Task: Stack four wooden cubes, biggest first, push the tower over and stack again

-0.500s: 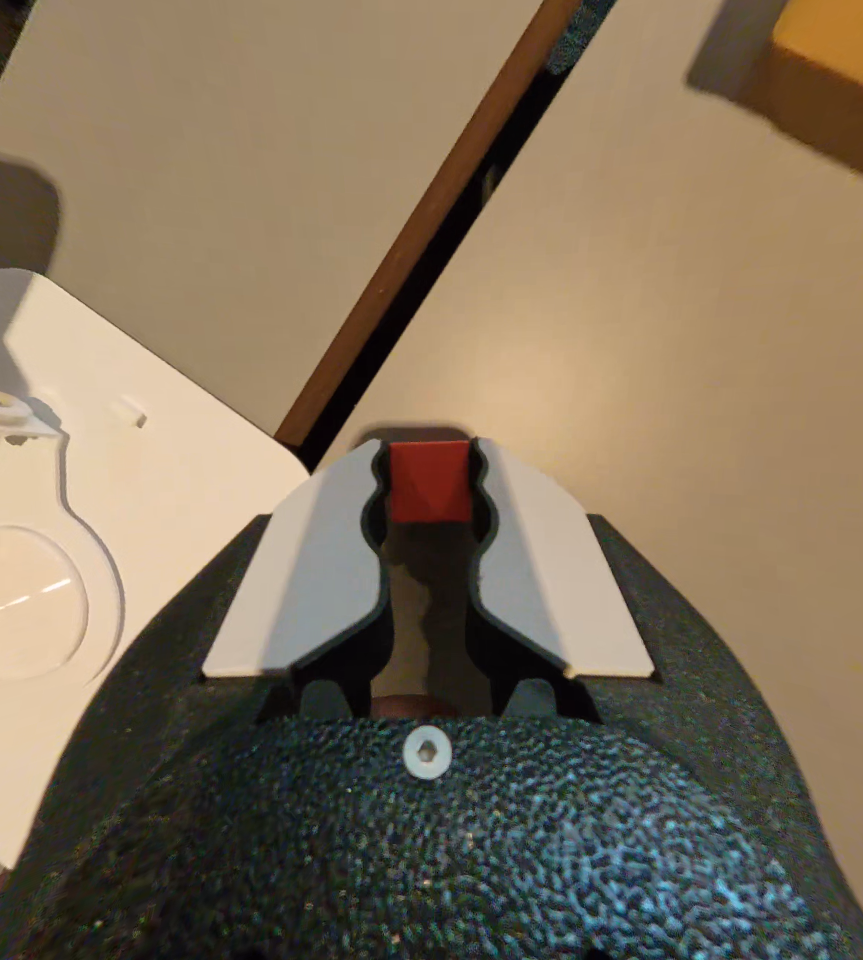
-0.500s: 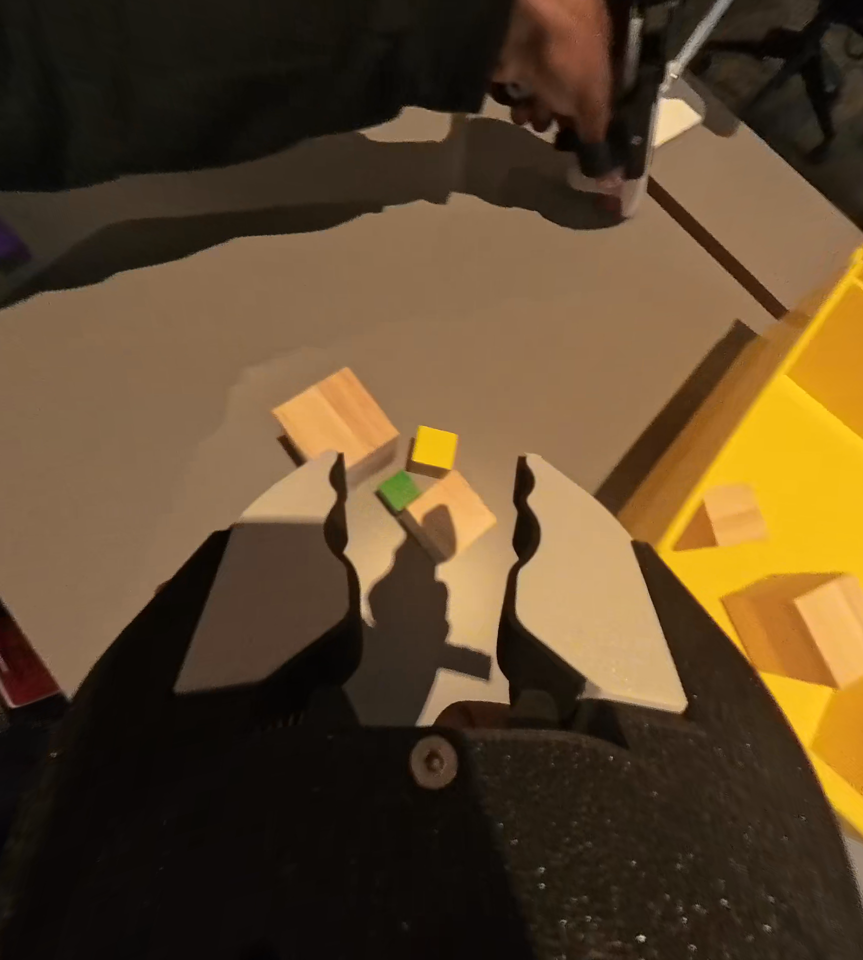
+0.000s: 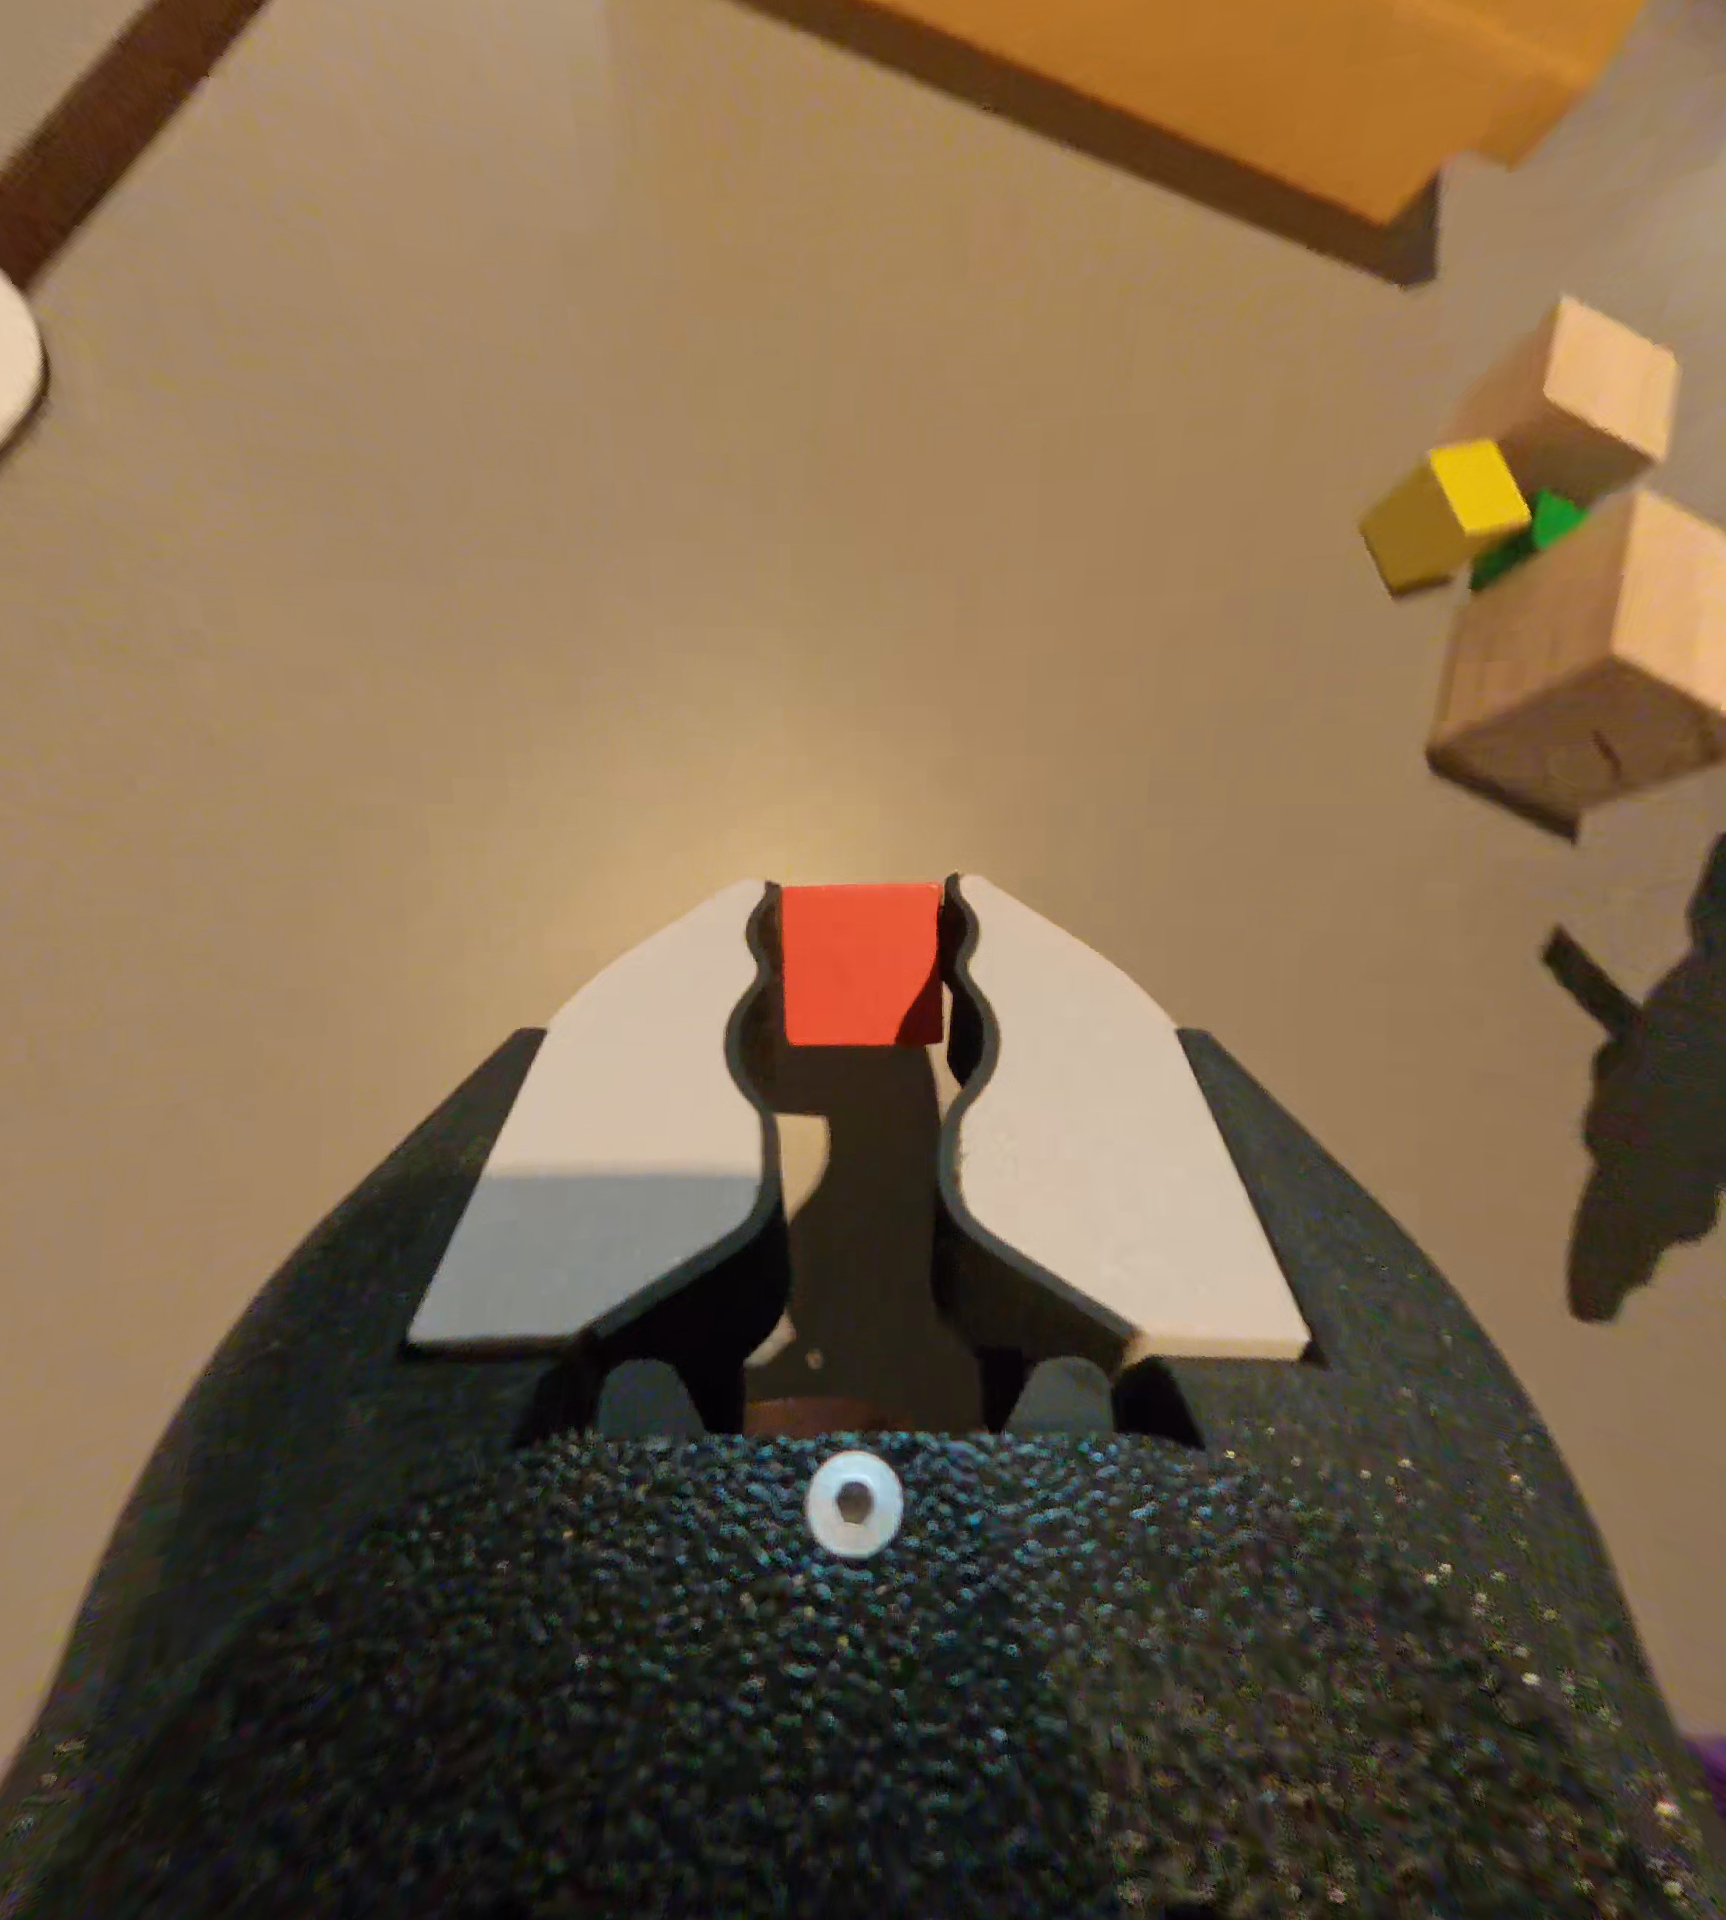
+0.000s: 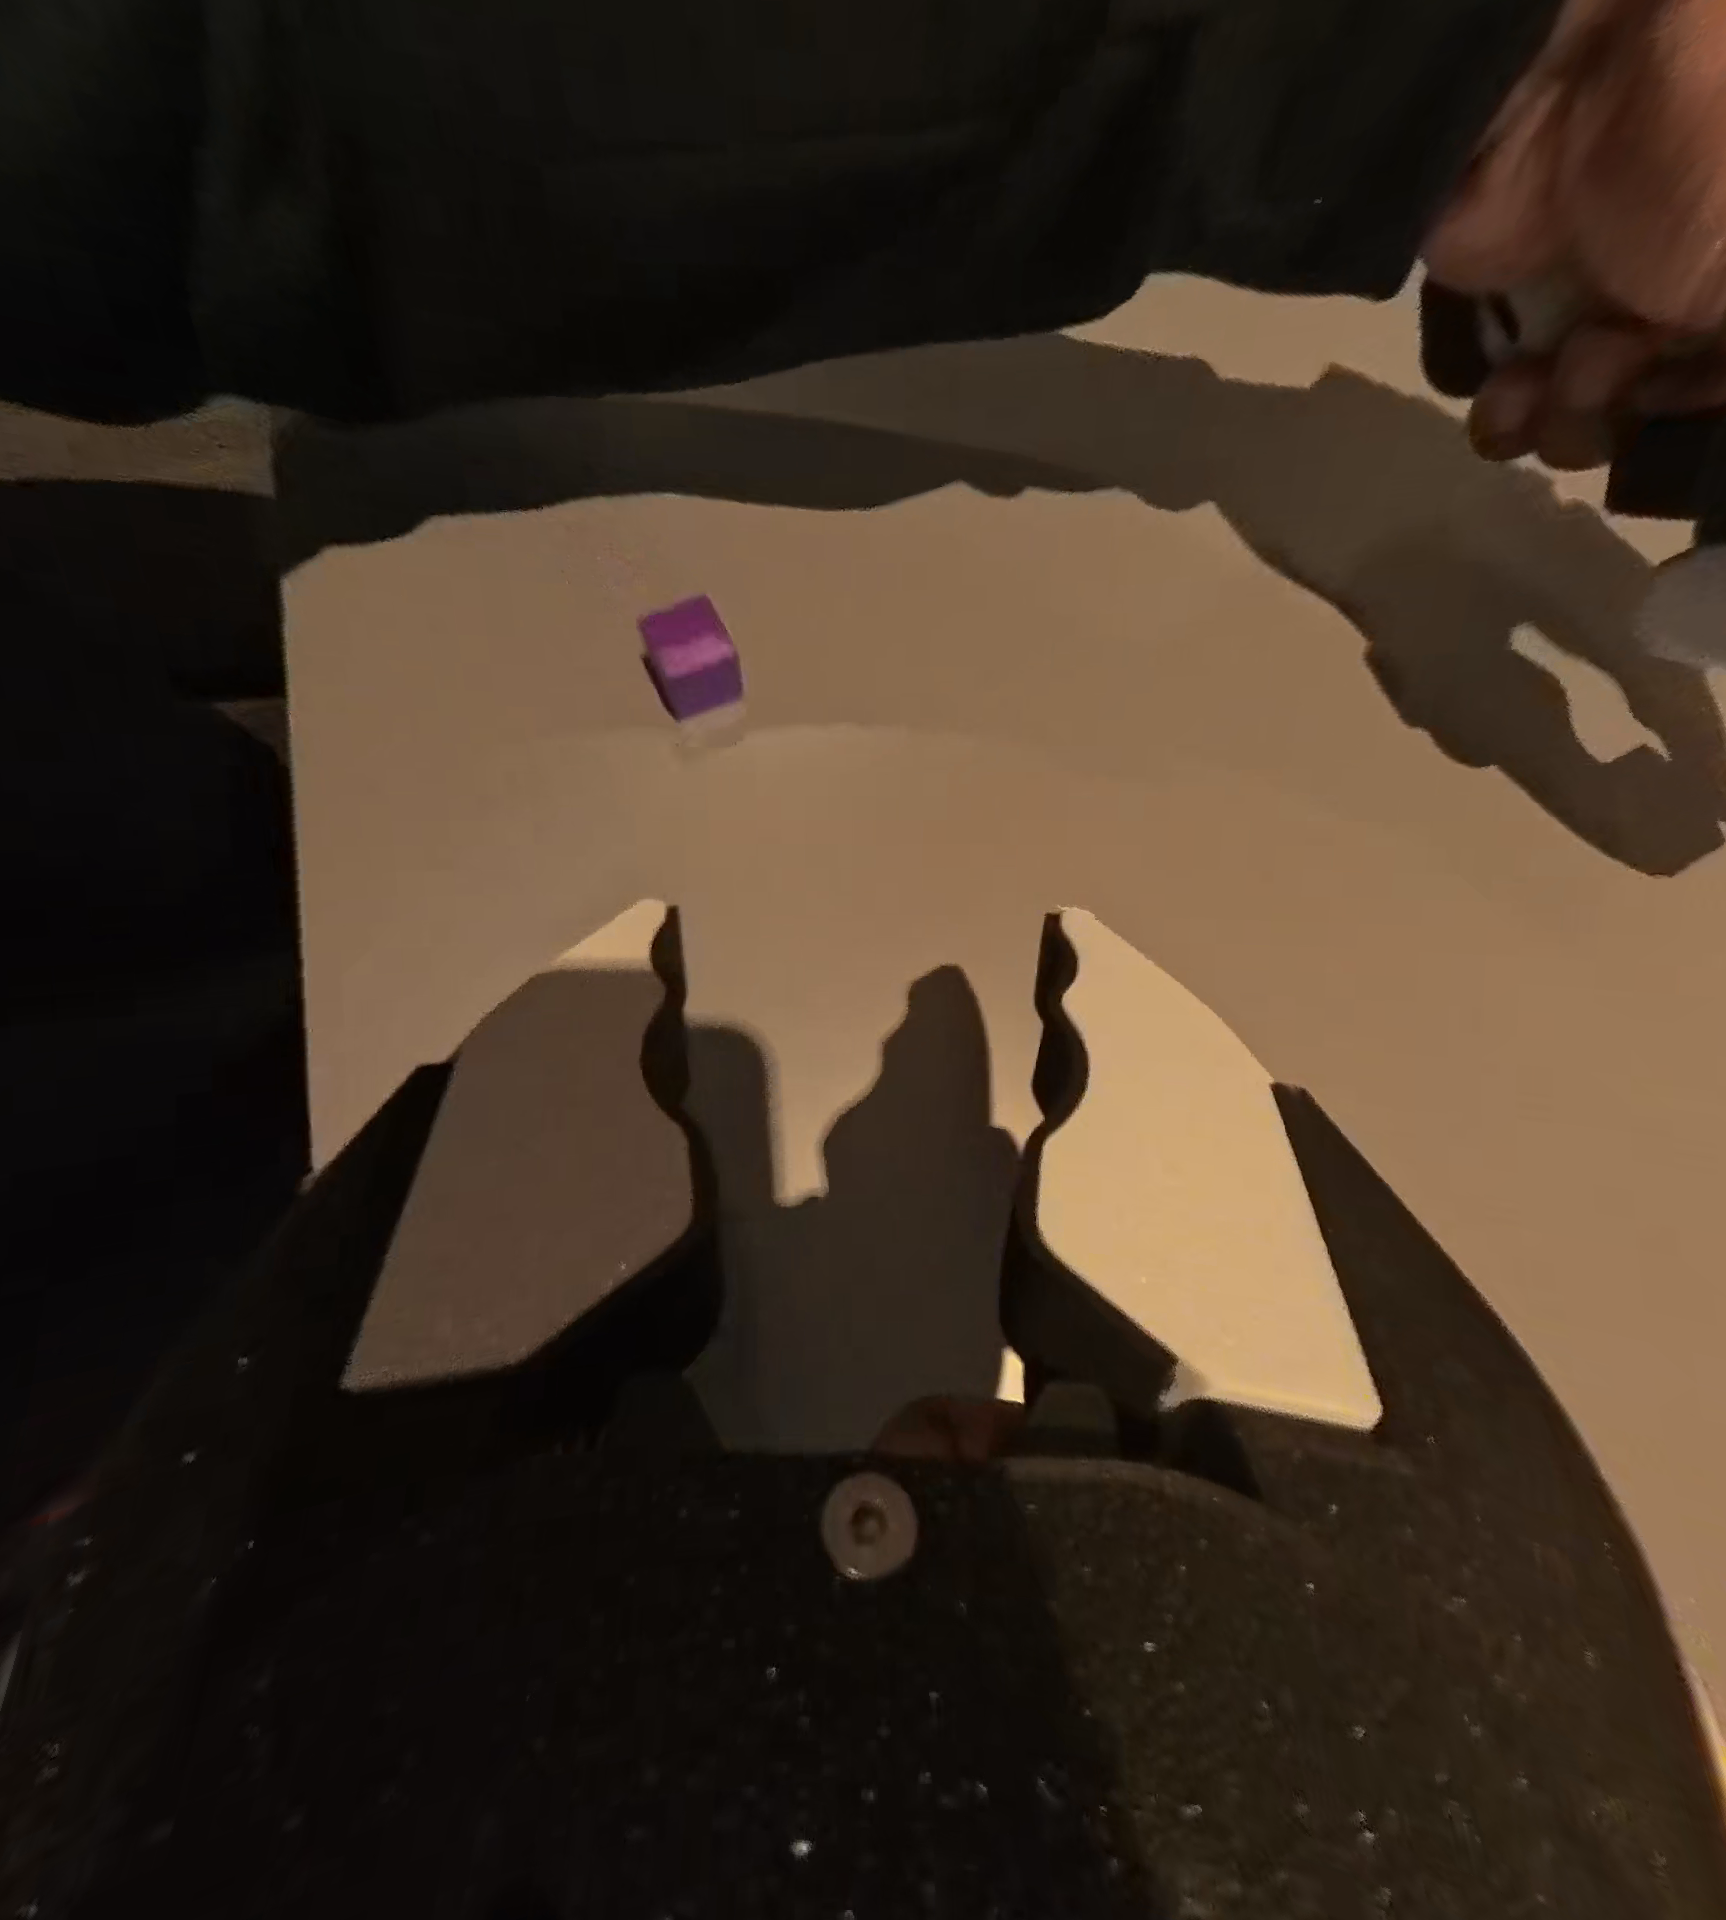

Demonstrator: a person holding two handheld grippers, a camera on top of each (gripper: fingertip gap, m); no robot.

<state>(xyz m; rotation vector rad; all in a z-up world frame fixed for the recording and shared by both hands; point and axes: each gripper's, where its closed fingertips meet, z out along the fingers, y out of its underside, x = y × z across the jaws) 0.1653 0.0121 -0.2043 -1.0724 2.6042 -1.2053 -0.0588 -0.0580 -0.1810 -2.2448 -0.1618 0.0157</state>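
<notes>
Wooden cubes lie loose on the counter (image 3: 526,623): a red cube (image 3: 859,961) sits pinched at the tips of the left gripper (image 3: 859,935), whose fingers have closed on its two flat sides. Small, stiff and likely light, it suits such a grip. Two bare wood cubes (image 3: 1617,655), a yellow cube (image 3: 1451,514) and a green cube (image 3: 1534,540) cluster near a yellow bin (image 3: 1254,83). The right gripper (image 4: 859,935) hovers wide open and empty, a purple cube (image 4: 690,657) ahead near the counter's edge
</notes>
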